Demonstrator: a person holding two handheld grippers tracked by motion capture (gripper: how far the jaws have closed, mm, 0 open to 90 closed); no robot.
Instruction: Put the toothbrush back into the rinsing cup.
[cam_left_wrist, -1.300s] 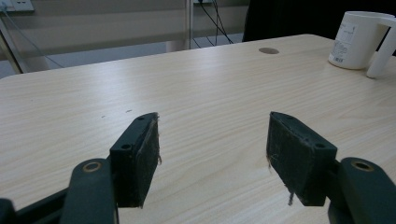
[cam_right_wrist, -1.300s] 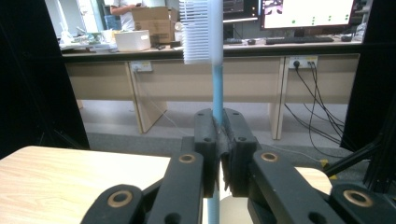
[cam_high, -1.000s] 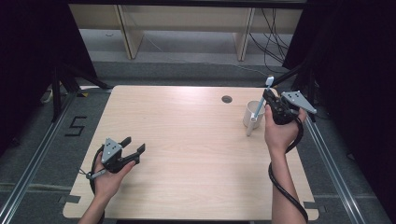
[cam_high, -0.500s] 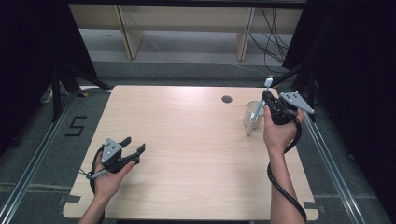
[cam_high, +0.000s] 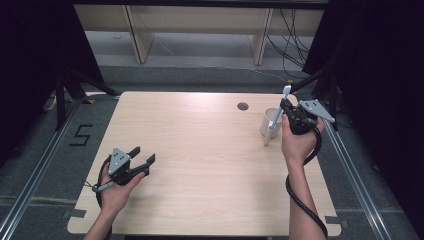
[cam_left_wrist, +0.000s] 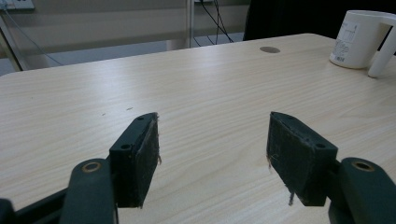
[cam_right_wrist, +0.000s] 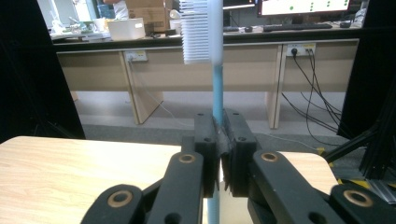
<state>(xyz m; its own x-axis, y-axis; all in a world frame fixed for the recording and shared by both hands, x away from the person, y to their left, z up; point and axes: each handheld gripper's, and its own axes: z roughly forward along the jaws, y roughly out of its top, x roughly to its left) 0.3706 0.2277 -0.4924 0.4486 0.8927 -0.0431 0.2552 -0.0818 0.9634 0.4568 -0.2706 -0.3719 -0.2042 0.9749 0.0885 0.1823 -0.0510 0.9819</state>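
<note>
One toothbrush (cam_right_wrist: 215, 93) is being held clamped in the right gripper (cam_high: 291, 116) beside the cup (cam_high: 269, 121), not yet inside; the left gripper (cam_left_wrist: 212, 154) is idling, jaws apart.

Pale blond wood grain with fine streaks across the tabletop (cam_high: 200, 150), broken by one small dark round hole (cam_high: 243, 106). White mug (cam_high: 269, 121) with grey printed lettering on its side, and a toothbrush (cam_right_wrist: 216, 70) with white bristles and a light blue and white handle. Black for left claw (cam_left_wrist: 212, 158) and right claw (cam_right_wrist: 218, 149), brass-coloured rivets on the arms, grey plate (cam_high: 119, 159) on top.
</note>
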